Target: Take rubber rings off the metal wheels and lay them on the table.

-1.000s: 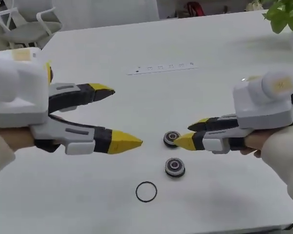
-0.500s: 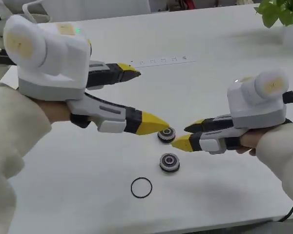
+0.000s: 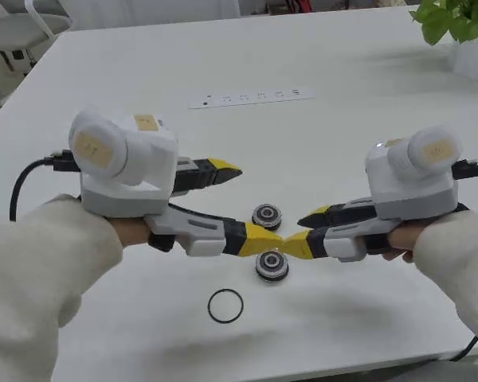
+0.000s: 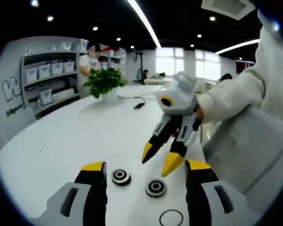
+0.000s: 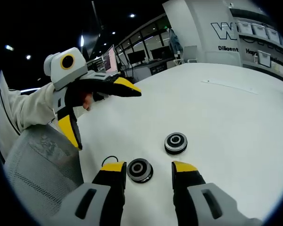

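- The loose rubber ring (image 3: 225,305) lies flat on the white table (image 3: 366,143). It's on the person's side of the spot where the two claws' tips meet, a bit toward the left claw (image 3: 260,204). Nothing is touching it.
- The near wheel (image 3: 272,266) sits just under those tips. In the right gripper view it lands right in the gap between that claw's own yellow tips, with the ring peeking out past the tip on the view's left. Can't tell if either tip actually touches the wheel.
- The far wheel (image 3: 266,216) is just beyond the tips. In the head view it falls between the left claw's two spread jaws. Both wheels lie flat, near each other but not touching.
- Both wheels have dark outer rims. They're too small for me to say whether a ring is on either one.
- Left claw: released, jaws spread wide, holding nothing. Its lower tip comes in over the near wheel, and its upper tip is well apart from that.
- Right claw (image 3: 294,231): also released, with a narrower gap and nothing gripped. Its lower tip is pretty much nose to nose with the left claw's lower tip. Touching or just short, I can't tell.
- Further out, a power strip (image 3: 251,98) lies on the table well beyond both claws. A potted plant (image 3: 454,20) stands far past the right claw, and a black cable (image 3: 28,179) trails from the back of the left claw.
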